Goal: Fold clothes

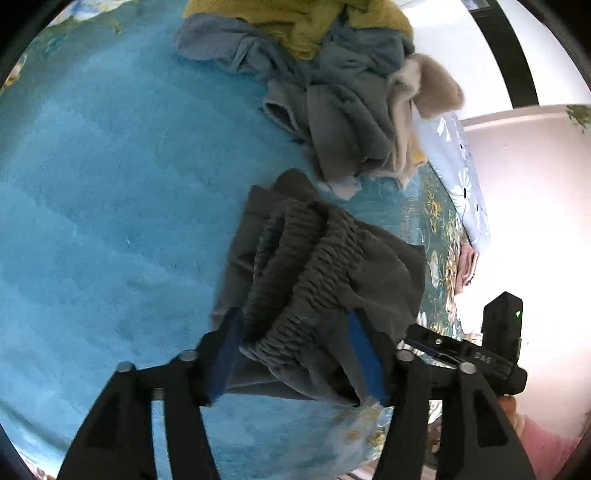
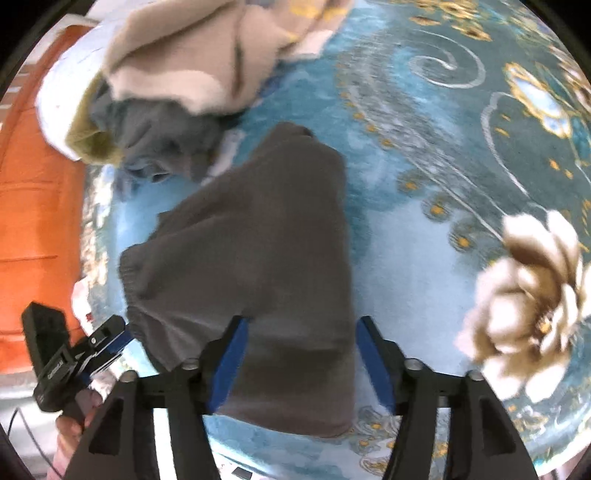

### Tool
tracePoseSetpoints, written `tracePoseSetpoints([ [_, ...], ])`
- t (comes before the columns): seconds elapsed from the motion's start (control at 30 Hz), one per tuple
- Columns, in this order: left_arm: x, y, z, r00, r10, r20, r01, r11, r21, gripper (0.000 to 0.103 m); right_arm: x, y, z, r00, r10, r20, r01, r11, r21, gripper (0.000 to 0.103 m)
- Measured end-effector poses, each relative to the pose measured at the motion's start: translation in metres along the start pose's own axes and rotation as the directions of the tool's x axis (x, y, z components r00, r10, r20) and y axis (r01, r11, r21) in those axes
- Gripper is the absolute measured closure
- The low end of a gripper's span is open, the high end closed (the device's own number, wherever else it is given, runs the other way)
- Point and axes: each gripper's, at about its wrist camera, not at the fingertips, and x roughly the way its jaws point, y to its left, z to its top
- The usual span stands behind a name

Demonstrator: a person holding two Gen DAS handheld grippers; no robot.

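Now both tools stand wide: the left tool (image 1: 297, 354) and right tool (image 2: 301, 363) straddle the grey shorts (image 2: 255, 258), pads apart. Unfolded clothes (image 1: 332, 88) are heaped at upper centre on the blue blanket (image 1: 110, 184).

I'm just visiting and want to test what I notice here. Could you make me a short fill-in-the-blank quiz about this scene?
1. The garment between the left tongs is dark ___.
2. Its gathered ___ waistband faces the left camera.
3. The blanket under the clothes is mostly ___.
4. On top of the unfolded pile lies a ___ knit.

Missing words: grey; elastic; blue; yellow
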Motion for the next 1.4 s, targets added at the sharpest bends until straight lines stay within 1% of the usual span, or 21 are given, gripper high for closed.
tracePoseSetpoints([
  [0.07, 0.003, 0.005, 0.002, 1.0, 0.023, -0.005, -0.023, 1.0, 0.012, 0.033, 0.004, -0.002, 0.002, 1.0, 0.014, -0.011, -0.014, 1.0, -0.007, 0.035],
  [0.1, 0.008, 0.008, 0.004, 1.0, 0.014, -0.021, -0.014, 1.0, 0.007, 0.033, 0.007, -0.004, 0.002, 1.0, 0.018, -0.017, -0.018, 1.0, -0.007, 0.034],
  [0.13, 0.013, 0.009, 0.006, 0.999, -0.004, -0.036, 0.004, 1.0, 0.002, 0.032, 0.01, -0.005, 0.003, 0.999, 0.023, -0.022, -0.023, 1.0, -0.007, 0.031],
  [0.23, 0.028, 0.014, 0.011, 0.997, -0.038, -0.063, 0.04, 0.999, 0.018, 0.028, 0.017, -0.015, 0.006, 0.999, 0.044, -0.028, -0.043, 0.999, 0.019, 0.025],
  [0.27, 0.033, 0.016, 0.013, 0.996, -0.041, -0.074, 0.044, 0.999, 0.031, 0.025, 0.02, -0.018, 0.007, 0.998, 0.054, -0.03, -0.053, 0.998, 0.031, 0.025],
  [0.3, 0.036, 0.021, 0.014, 0.995, -0.061, -0.082, 0.062, 0.998, 0.016, 0.019, 0.022, -0.021, 0.009, 0.997, 0.07, -0.032, -0.068, 0.997, 0.048, 0.024],
  [0.33, 0.039, 0.027, 0.013, 0.992, -0.091, -0.09, 0.09, 0.996, -0.015, 0.018, 0.024, -0.023, 0.01, 0.996, 0.083, -0.034, -0.081, 0.995, 0.058, 0.023],
  [0.43, 0.046, 0.045, 0.012, 0.978, -0.18, -0.105, 0.169, 0.98, -0.109, 0.018, 0.029, -0.027, 0.011, 0.993, 0.11, -0.039, -0.107, 0.992, 0.072, 0.023],
  [0.47, 0.047, 0.047, 0.012, 0.975, -0.195, -0.104, 0.182, 0.976, -0.123, 0.018, 0.031, -0.029, 0.011, 0.993, 0.115, -0.041, -0.111, 0.991, 0.077, 0.023],
  [0.6, 0.045, 0.048, 0.01, 0.974, -0.207, -0.094, 0.193, 0.972, -0.137, 0.019, 0.041, -0.025, 0.015, 0.993, 0.113, -0.045, -0.108, 0.989, 0.102, 0.022],
  [0.73, 0.042, 0.044, 0.009, 0.975, -0.202, -0.097, 0.189, 0.974, -0.129, 0.03, 0.052, -0.011, 0.019, 0.994, 0.096, -0.045, -0.09, 0.989, 0.12, 0.023],
  [0.8, 0.039, 0.042, 0.009, 0.976, -0.195, -0.1, 0.182, 0.975, -0.127, 0.035, 0.056, -0.003, 0.023, 0.994, 0.104, -0.044, -0.097, 0.986, 0.139, 0.031],
  [0.83, 0.038, 0.041, 0.009, 0.976, -0.191, -0.102, 0.177, 0.976, -0.127, 0.037, 0.058, 0.002, 0.025, 0.993, 0.11, -0.042, -0.102, 0.984, 0.146, 0.036],
  [0.87, 0.037, 0.04, 0.009, 0.977, -0.187, -0.104, 0.173, 0.976, -0.128, 0.039, 0.057, 0.006, 0.025, 0.994, 0.105, -0.037, -0.099, 0.984, 0.146, 0.038],
  [0.93, 0.034, 0.037, 0.009, 0.977, -0.182, -0.11, 0.166, 0.977, -0.135, 0.043, 0.055, 0.013, 0.025, 0.995, 0.096, -0.028, -0.091, 0.985, 0.147, 0.047],
  [1.03, 0.027, 0.03, 0.009, 0.98, -0.164, -0.111, 0.15, 0.981, -0.123, 0.05, 0.048, 0.019, 0.023, 0.995, 0.097, 0.002, -0.096, 0.98, 0.173, 0.055],
  [1.1, 0.02, 0.023, 0.01, 0.982, -0.157, -0.105, 0.146, 0.983, -0.107, 0.053, 0.042, 0.023, 0.022, 0.995, 0.101, 0.025, -0.104, 0.976, 0.191, 0.058],
  [1.27, -0.003, 0.006, 0.013, 0.98, -0.168, -0.102, 0.159, 0.983, -0.095, 0.055, 0.019, 0.036, 0.022, 0.991, 0.114, 0.064, -0.125, 0.973, 0.196, 0.061],
  [1.4, -0.028, -0.007, 0.011, 0.978, -0.189, -0.087, 0.183, 0.98, -0.072, 0.056, -0.02, 0.051, 0.023, 0.985, 0.128, 0.114, -0.146, 0.975, 0.17, 0.063],
])
